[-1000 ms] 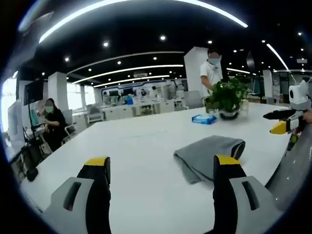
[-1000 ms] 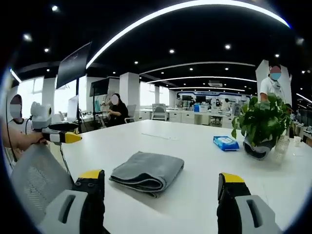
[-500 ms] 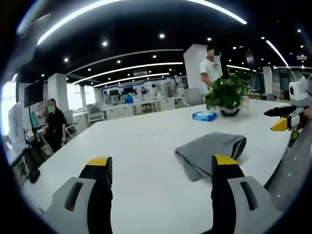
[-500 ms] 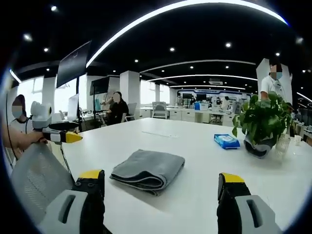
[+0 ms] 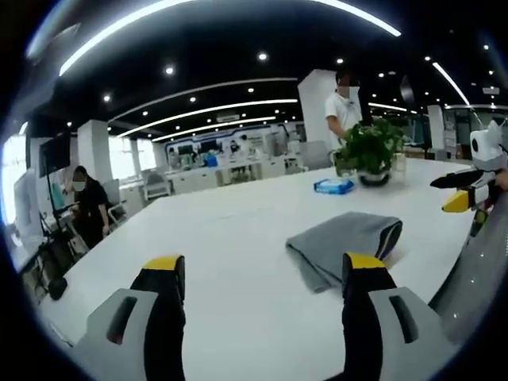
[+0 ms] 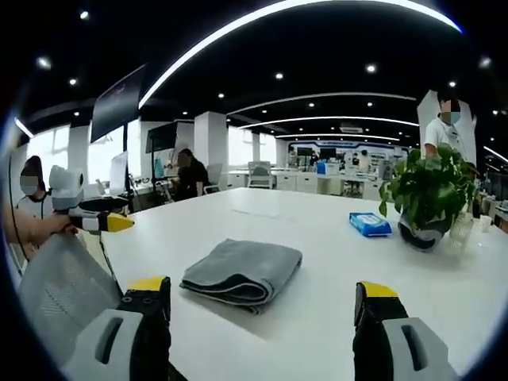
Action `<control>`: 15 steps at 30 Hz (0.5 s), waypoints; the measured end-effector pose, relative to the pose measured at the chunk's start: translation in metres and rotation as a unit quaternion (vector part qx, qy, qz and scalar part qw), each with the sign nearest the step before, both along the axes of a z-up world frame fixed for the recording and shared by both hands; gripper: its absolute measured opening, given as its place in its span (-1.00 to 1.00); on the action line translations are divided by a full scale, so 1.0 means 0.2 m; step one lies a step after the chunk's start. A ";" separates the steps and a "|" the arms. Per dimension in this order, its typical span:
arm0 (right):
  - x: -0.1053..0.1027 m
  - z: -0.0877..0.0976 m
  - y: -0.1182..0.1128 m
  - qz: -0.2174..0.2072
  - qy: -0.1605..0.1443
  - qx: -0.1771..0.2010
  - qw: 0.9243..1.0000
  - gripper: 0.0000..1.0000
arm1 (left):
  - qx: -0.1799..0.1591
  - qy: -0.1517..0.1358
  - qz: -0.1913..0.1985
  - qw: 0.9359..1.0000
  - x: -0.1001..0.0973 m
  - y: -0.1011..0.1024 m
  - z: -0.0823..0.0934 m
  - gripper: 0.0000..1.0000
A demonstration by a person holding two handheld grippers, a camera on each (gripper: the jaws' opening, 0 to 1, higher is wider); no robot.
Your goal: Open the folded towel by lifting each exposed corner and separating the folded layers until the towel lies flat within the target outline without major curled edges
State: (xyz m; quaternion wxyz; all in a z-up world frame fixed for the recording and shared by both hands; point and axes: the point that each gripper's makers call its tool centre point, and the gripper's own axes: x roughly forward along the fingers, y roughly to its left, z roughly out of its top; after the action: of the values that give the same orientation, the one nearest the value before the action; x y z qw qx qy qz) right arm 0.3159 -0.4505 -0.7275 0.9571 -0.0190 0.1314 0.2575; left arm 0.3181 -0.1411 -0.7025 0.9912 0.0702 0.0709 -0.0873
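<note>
Both hand-held grippers, left (image 5: pixel 260 276) and right (image 6: pixel 261 301), hover wide open and empty.
We see the folded grey towel (image 6: pixel 242 272) on the white worktop (image 6: pixel 262 218); beyond sit a potted plant (image 6: pixel 427 197) and blue packet (image 6: pixel 370 225).

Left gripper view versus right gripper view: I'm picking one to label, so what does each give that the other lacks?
The left gripper view gives the left gripper's open jaws and the right gripper entering at right. The right gripper view gives the right gripper's own open jaws, the left gripper entering at left, and the towel's stacked fold edges. Both share the folded grey towel, white table, potted plant and blue pack.
</note>
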 end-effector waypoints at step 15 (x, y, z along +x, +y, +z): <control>-0.02 -0.12 0.01 0.004 0.060 -0.023 0.998 0.97 | 0.001 0.006 0.004 1.000 0.00 0.00 -0.01 0.61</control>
State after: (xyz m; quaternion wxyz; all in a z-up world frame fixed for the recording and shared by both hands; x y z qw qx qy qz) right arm 0.3111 -0.4485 -0.7519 0.9459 -0.0264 0.1942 0.2586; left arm 0.3179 -0.1402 -0.7044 0.9910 0.0705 0.0770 -0.0838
